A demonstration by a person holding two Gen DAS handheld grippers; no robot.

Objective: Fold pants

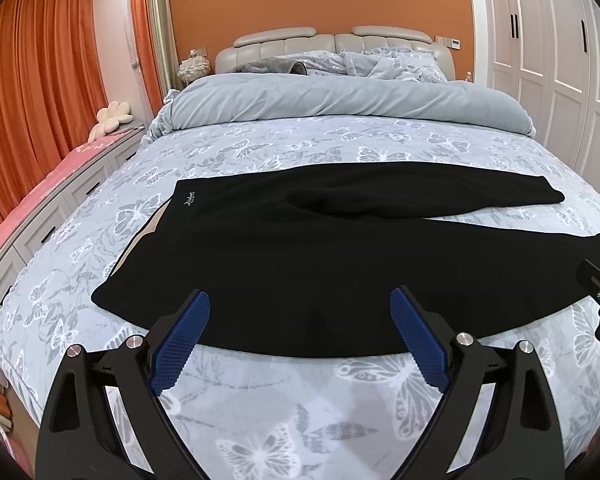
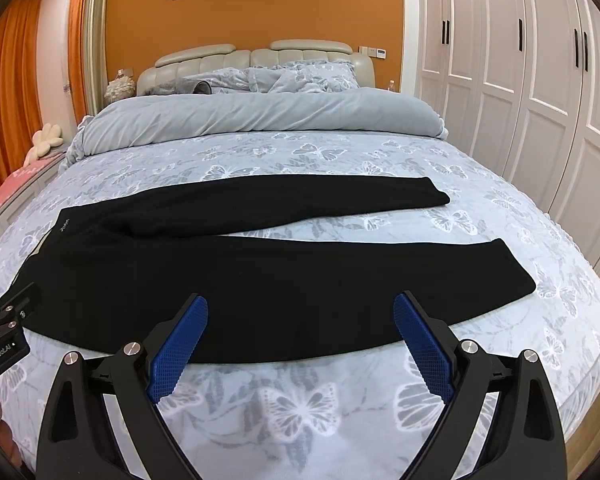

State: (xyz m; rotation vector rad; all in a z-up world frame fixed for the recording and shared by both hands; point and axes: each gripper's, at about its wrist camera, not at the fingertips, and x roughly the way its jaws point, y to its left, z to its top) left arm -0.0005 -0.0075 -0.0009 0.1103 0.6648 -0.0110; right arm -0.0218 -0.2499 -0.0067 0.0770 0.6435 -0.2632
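Black pants (image 1: 300, 248) lie flat across the bed, waistband at the left, both legs running to the right and spread apart in a narrow V. They show the same way in the right wrist view (image 2: 260, 272). My left gripper (image 1: 300, 308) is open and empty, its blue pads over the near edge of the pants by the waist end. My right gripper (image 2: 300, 312) is open and empty over the near leg's near edge. The left gripper's body shows at the left edge of the right wrist view (image 2: 4, 332).
The bed (image 1: 300, 400) has a grey butterfly-print cover; a rolled grey duvet (image 1: 340, 100) and pillows lie at the headboard. A low drawer bench with pink cover (image 1: 40, 208) stands left. White wardrobes (image 2: 520, 80) line the right.
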